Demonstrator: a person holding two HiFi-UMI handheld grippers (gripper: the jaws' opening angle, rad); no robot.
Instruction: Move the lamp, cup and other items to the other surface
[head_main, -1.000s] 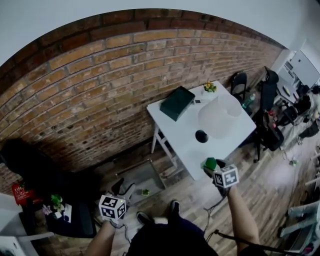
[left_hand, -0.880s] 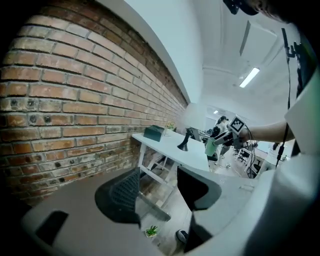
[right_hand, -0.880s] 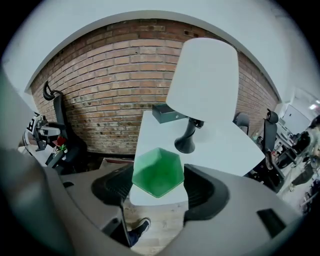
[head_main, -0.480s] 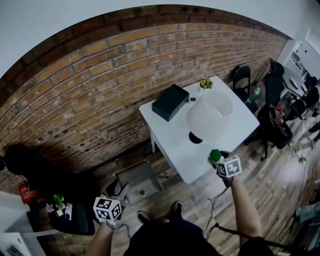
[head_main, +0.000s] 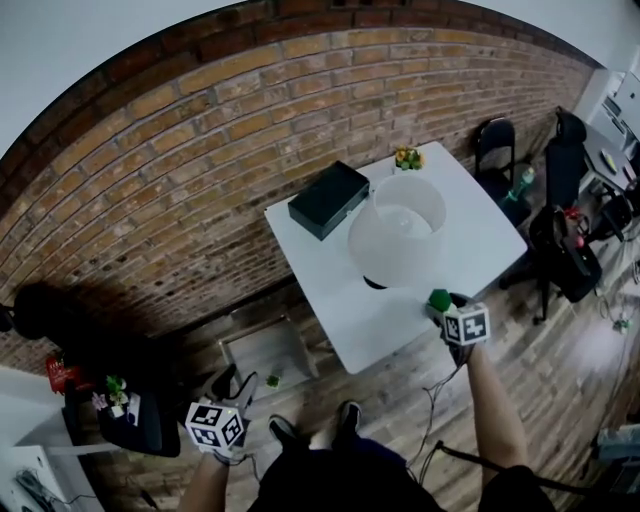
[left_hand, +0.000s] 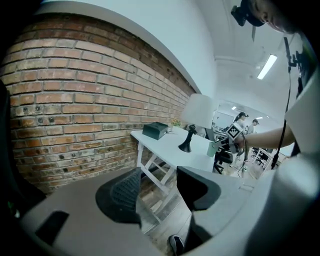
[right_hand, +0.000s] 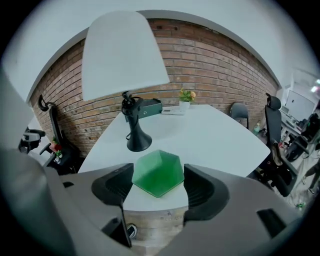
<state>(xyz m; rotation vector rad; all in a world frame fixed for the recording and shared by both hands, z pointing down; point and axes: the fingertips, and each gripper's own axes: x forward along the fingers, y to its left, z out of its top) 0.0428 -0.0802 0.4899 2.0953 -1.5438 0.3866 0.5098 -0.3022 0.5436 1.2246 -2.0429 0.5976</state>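
Currently, the task reads as partly complete. The reference point for all positions is the lamp (head_main: 397, 230), which stands upright on the white table (head_main: 487, 243).

1. Right gripper (right_hand: 157, 183): the jaws stand wide and the pads press both sides of the green faceted cup (head_main: 439, 299). The cup is on my side of the lamp, near its base, over the table's near edge. I judge it held and not yet released. Whether its bottom touches the tabletop I cannot tell from either view.

2. Left gripper (left_hand: 159, 194): it is well apart from the lamp, low and to its left, over the wooden floor. Its jaws are about half apart and closing, with nothing between them.

3. Beyond the lamp, toward the brick wall: a dark box (head_main: 329, 199) lies to the lamp's left rear and a small potted plant (head_main: 408, 158) sits directly behind it. Both rest on the table.

4. Far to the lamp's left, low by the wall: a low dark surface (head_main: 150, 440) carries what looks like a second small plant (head_main: 113, 392) and a pale card. The head view is too small there to be sure.

Assessment: assuming the white table is the destination, the lamp appears delivered and the cup is in delivery. I judge that the small items on the dark surface are left to fetch.
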